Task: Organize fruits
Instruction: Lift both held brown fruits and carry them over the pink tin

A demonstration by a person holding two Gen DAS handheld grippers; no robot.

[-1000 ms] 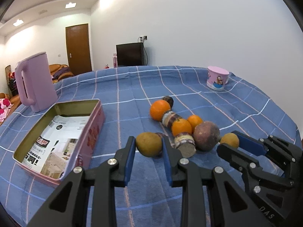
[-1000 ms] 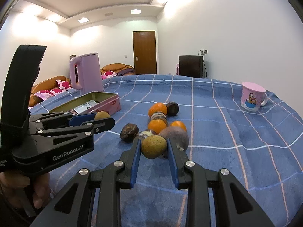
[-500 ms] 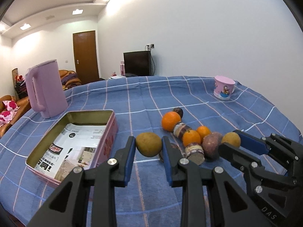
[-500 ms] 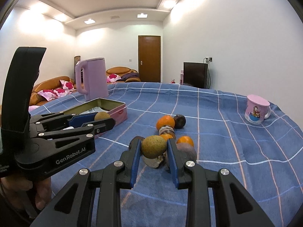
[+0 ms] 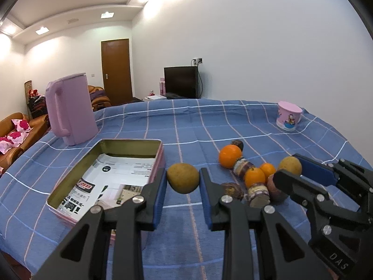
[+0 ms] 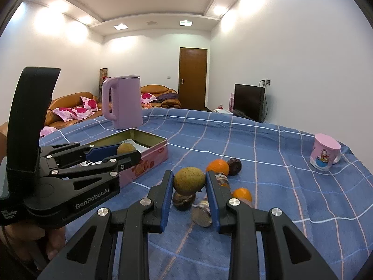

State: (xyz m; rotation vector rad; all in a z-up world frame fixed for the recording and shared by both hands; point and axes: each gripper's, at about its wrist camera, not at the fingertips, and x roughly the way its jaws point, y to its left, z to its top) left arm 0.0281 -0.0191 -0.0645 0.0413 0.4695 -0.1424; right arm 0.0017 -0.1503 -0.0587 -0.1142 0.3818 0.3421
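My left gripper [image 5: 183, 180] is shut on a yellow-brown round fruit [image 5: 183, 177], held above the cloth just right of the open pink tin [image 5: 158, 161]. My right gripper [image 6: 189, 182] is shut on a second yellow-green fruit [image 6: 189, 180], lifted over the fruit pile. On the table lie a big orange [image 5: 229, 155], two small oranges [image 5: 254, 176], dark purple fruits [image 5: 232, 190] and banded cut pieces [image 5: 257, 192]. The right gripper [image 5: 288, 166] shows at the right of the left wrist view; the left gripper [image 6: 127, 150] shows at the left of the right wrist view, near the tin [image 6: 149, 161].
A pink kettle [image 5: 70, 113] stands behind the tin. A pink cartoon mug [image 5: 288, 119] sits at the far right of the blue checked tablecloth [image 5: 198, 126]. The tin is lined with printed paper [image 5: 116, 177]. A person's hand [image 6: 28, 240] holds the left gripper. Sofa and television stand beyond the table.
Both grippers have risen with their fruits and drawn back from the pile; the table and tin now sit lower and farther in both views. Grips are unchanged.
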